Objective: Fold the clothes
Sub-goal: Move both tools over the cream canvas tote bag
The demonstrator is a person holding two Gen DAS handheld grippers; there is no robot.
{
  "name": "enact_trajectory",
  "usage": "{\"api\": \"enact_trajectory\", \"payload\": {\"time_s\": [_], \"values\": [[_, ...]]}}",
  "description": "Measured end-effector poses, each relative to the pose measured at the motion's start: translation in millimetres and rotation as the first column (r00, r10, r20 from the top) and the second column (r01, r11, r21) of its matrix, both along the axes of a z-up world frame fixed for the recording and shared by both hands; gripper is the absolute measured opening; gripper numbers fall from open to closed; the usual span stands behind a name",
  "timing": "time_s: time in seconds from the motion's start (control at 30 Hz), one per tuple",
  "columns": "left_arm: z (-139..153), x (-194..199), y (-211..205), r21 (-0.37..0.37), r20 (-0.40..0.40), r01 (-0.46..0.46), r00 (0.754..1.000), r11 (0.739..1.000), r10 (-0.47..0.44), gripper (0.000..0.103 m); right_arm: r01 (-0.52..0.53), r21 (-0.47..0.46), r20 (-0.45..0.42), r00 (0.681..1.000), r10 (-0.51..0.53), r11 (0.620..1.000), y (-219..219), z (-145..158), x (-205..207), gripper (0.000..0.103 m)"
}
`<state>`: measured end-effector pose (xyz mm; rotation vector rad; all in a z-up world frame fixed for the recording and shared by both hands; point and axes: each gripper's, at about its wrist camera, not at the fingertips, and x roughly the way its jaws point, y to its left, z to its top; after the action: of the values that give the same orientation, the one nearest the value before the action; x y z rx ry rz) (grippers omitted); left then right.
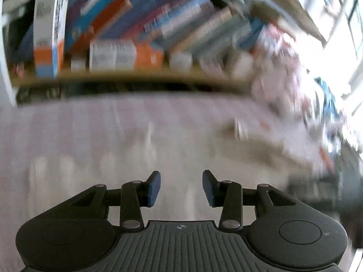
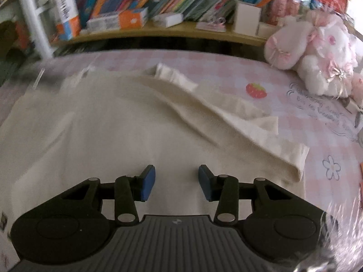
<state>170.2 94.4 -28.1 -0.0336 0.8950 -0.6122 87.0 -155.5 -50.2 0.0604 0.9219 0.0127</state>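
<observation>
A cream garment (image 2: 118,122) lies spread on a pink checked cloth (image 2: 283,86). Its right side is folded over into a long ridge that ends at a corner (image 2: 297,165). My right gripper (image 2: 177,182) is open and empty, just above the garment's near middle. My left gripper (image 1: 181,188) is open and empty. The left wrist view is badly blurred; a pale cloth surface (image 1: 113,140) lies below that gripper, and I cannot tell garment from cover there.
A wooden shelf (image 2: 158,32) packed with books and boxes runs along the back. Pink and white plush toys (image 2: 317,45) sit at the back right. A white pole (image 2: 34,18) stands at the back left. The shelf (image 1: 136,74) also shows in the left wrist view.
</observation>
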Motion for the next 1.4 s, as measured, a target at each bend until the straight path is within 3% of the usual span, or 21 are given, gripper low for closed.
{"api": "enact_trajectory", "payload": {"time_s": [0.17,0.3,0.4,0.53,0.63,0.77,0.87,1.0,1.1,1.13,1.27,1.4], "values": [[-17,-41,15,0.031,0.015,-0.053,0.999,0.998,0.052,0.044,0.106,0.012,0.011,0.994,-0.106,0.994,-9,-3,34,0.039],[-17,-54,19,0.025,0.014,-0.076,0.997,0.997,0.076,0.049,0.178,-0.043,0.099,0.980,-0.173,0.983,-21,-1,67,0.041],[-15,-55,19,0.049,0.020,-0.054,0.998,0.997,0.053,0.049,0.287,-0.077,0.200,0.943,-0.267,0.955,-49,14,88,0.041],[-16,-57,22,0.052,0.024,-0.055,0.998,0.997,0.054,0.049,0.305,-0.037,0.251,0.925,-0.287,0.952,-75,35,73,0.044],[-17,-59,28,0.036,0.022,-0.071,0.997,0.997,0.070,0.049,0.278,-0.032,0.231,0.937,-0.264,0.960,-89,34,41,0.044],[-20,-59,40,0.007,0.005,-0.109,0.994,0.994,0.109,0.049,0.207,-0.090,0.151,0.970,-0.192,0.974,-90,16,1,0.042],[-20,-61,44,-0.001,-0.009,-0.123,0.992,0.992,0.123,0.049,0.200,-0.108,0.082,0.978,-0.192,0.974,-97,-1,-4,0.041],[-17,-69,42,0.040,0.000,-0.119,0.993,0.992,0.119,0.049,0.296,-0.123,0.044,0.955,-0.293,0.947,-118,-14,18,0.036],[-12,-81,48,0.086,0.003,-0.160,0.987,0.983,0.160,0.050,0.390,-0.125,0.065,0.921,-0.384,0.912,-135,-5,22,0.034],[-10,-86,51,0.094,0.005,-0.180,0.984,0.979,0.181,0.050,0.385,-0.102,0.065,0.923,-0.380,0.917,-135,-1,15,0.034],[0,-116,75,0.084,-0.003,-0.298,0.954,0.951,0.299,0.049,0.297,0.012,0.054,0.953,-0.297,0.955,-127,13,-32,0.035],[7,-156,98,0.055,-0.049,-0.430,0.900,0.901,0.432,0.049,0.213,0.082,-0.009,0.977,-0.213,0.974,-109,11,-97,0.036]]}}
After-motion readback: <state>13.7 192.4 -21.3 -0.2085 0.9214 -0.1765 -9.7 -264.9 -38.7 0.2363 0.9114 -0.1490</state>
